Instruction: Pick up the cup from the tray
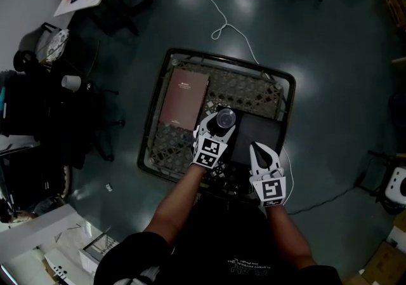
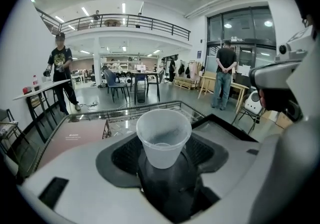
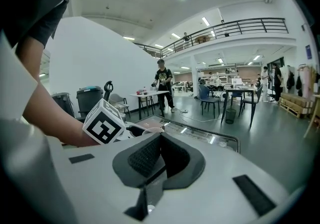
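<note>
The left tongs [image 1: 217,126] are standing released around the cup [image 2: 163,135], with their pads flanking its walls without pressing on them. The cup is sitting upright inside the tray [image 1: 166,61], near the middle, between a brown book [image 1: 183,96] and a dark panel [image 1: 260,138]. Uncovered mesh [image 1: 254,90] is showing beyond it toward the far rim. The right tongs [image 3: 160,155], clenched and empty, are hovering near the tray's near rim.

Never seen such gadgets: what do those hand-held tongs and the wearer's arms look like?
The left tongs and right tongs are white with dark ridged pads; each carries a cube with black-and-white square markers. The person wears a dark short-sleeved shirt.
</note>
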`<control>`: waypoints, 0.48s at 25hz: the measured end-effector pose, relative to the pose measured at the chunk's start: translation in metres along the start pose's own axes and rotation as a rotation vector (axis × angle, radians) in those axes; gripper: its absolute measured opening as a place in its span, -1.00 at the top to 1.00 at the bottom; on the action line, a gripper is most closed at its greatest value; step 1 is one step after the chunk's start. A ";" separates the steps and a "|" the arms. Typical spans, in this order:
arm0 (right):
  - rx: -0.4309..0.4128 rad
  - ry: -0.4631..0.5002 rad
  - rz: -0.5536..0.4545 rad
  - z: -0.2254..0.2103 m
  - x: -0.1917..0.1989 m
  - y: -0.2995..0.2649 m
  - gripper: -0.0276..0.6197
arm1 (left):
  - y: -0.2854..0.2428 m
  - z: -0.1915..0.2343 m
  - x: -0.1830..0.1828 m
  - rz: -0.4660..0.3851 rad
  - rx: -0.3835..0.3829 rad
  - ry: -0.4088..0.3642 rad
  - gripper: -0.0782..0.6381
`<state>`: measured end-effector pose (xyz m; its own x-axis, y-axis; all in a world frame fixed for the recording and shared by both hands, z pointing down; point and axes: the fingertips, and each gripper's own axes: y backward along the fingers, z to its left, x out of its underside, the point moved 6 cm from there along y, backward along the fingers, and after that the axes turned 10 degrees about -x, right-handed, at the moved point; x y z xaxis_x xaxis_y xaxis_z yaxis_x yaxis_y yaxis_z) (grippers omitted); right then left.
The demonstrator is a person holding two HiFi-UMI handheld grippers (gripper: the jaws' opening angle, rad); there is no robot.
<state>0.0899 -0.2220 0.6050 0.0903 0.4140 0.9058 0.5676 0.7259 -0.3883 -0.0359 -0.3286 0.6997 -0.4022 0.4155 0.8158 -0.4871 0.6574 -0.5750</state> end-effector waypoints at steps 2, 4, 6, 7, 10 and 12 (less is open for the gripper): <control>0.004 0.007 -0.010 -0.001 -0.005 0.006 0.89 | 0.008 -0.001 -0.010 -0.020 -0.007 0.012 -0.02; 0.008 0.019 -0.022 -0.003 -0.008 0.013 0.89 | 0.017 -0.002 -0.020 -0.040 -0.015 0.010 -0.02; 0.020 0.029 -0.033 -0.005 -0.010 0.020 0.89 | 0.028 -0.005 -0.029 -0.059 -0.021 0.003 -0.01; 0.027 0.032 -0.038 -0.006 -0.011 0.023 0.89 | 0.034 -0.007 -0.034 -0.070 -0.023 0.001 -0.01; 0.040 0.036 -0.053 -0.006 -0.015 0.031 0.89 | 0.053 -0.012 -0.048 -0.097 -0.024 0.007 -0.01; 0.036 0.033 -0.073 -0.004 -0.022 0.036 0.89 | 0.067 -0.015 -0.056 -0.114 -0.029 0.028 -0.01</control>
<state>0.1114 -0.2072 0.5717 0.0773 0.3410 0.9369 0.5444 0.7728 -0.3262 -0.0346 -0.2982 0.6163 -0.3239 0.3540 0.8774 -0.5056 0.7190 -0.4768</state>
